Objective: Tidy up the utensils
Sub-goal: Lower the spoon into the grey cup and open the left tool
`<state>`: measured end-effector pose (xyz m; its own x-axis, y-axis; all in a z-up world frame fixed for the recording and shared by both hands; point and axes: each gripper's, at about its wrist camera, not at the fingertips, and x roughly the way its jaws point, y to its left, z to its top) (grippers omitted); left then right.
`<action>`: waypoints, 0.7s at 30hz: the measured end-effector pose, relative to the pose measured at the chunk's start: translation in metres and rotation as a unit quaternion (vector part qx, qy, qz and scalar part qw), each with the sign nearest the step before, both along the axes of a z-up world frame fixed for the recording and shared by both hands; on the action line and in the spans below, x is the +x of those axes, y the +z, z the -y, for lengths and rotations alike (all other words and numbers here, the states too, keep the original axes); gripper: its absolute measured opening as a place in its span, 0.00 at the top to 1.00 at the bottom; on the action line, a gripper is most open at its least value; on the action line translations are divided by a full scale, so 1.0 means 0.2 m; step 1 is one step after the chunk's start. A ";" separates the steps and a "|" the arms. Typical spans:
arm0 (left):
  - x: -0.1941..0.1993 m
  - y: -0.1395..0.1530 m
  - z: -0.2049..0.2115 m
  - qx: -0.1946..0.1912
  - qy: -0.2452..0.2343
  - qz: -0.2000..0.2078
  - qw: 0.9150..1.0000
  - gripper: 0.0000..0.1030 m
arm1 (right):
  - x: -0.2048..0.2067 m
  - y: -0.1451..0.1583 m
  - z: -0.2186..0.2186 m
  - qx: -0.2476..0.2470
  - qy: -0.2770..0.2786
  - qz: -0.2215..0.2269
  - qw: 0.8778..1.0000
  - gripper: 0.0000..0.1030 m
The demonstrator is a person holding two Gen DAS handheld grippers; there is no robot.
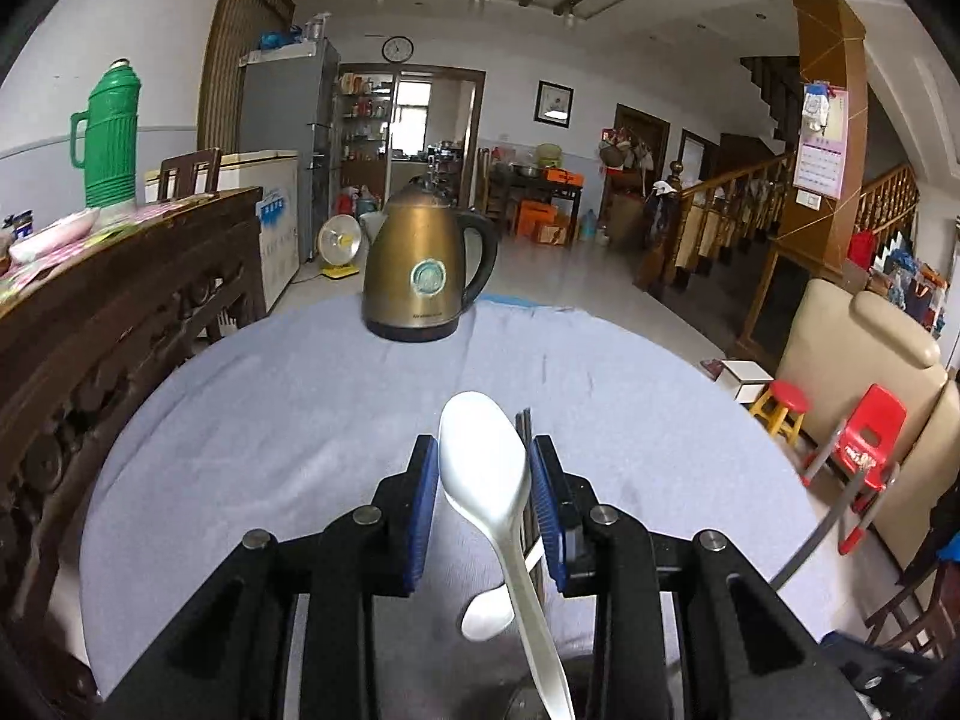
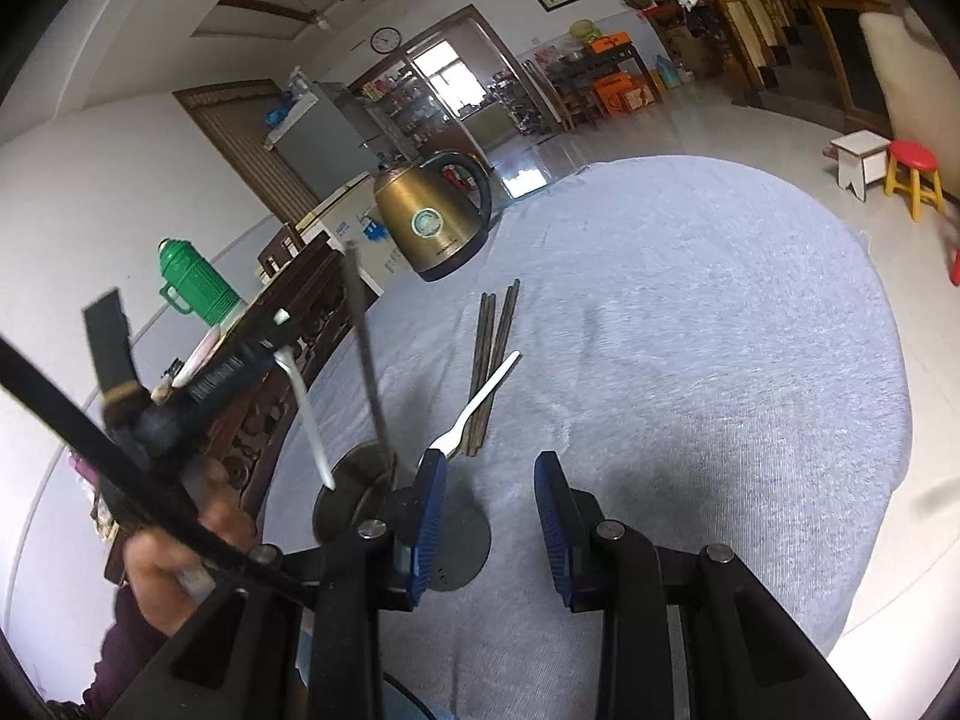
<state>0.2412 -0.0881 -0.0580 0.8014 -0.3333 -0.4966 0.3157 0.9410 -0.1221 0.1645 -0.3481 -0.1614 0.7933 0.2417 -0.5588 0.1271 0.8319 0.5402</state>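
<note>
Tablecloth: pale blue-grey, plain. Kettle: brass-gold body, black handle and base, round teal badge. Spoon: white. Fork: white. Chopsticks: dark brown. Thermos: green, ribbed. Stool: red seat, yellow legs. Gripper pads: blue, ridged, mounted on black.

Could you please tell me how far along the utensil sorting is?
Done: one dark stick already stands in the metal cup. In hand: the left gripper holds a white spoon, handle down over that cup. Left: the brown chopsticks and a white fork lie on the cloth; the right gripper is open and empty.
</note>
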 end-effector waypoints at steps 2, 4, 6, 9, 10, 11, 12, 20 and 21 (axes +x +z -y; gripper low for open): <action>0.01 -0.07 -0.01 0.000 0.007 0.001 1.000 0.69 | -0.02 0.01 -0.01 -0.003 0.001 0.000 1.000 0.68; -0.02 -0.11 -0.01 -0.001 0.007 0.002 1.000 0.68 | -0.03 0.00 -0.02 0.000 0.001 -0.003 1.000 0.68; -0.05 -0.14 0.01 0.009 0.004 0.008 1.000 0.68 | -0.03 0.00 -0.02 0.006 0.001 -0.006 1.000 0.68; -0.11 -0.19 0.03 0.030 -0.009 0.012 0.999 0.68 | -0.03 0.00 -0.02 0.006 0.001 -0.006 1.000 0.68; -0.15 -0.20 0.03 0.035 -0.014 0.011 0.999 0.68 | -0.03 0.00 -0.03 0.006 0.002 -0.005 1.000 0.68; -0.16 -0.21 0.02 0.036 -0.019 0.011 0.999 0.67 | -0.03 0.00 -0.03 0.005 0.003 -0.005 1.000 0.68; -0.18 -0.21 0.01 0.036 -0.023 0.014 0.999 0.67 | -0.03 0.00 -0.03 0.006 0.003 -0.005 1.000 0.68; -0.30 -0.11 -0.23 0.013 -0.039 0.055 0.998 0.57 | -0.01 -0.05 0.01 0.018 -0.012 -0.009 1.000 0.53; -0.30 -0.10 -0.26 0.010 -0.036 0.055 0.998 0.53 | -0.01 -0.06 0.02 0.020 -0.013 -0.011 1.000 0.53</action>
<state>0.1812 -0.0361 -0.0779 0.8257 -0.3831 -0.4140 0.3928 0.9173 -0.0653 0.1632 -0.3520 -0.1740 0.7878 0.2434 -0.5658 0.1601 0.8061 0.5697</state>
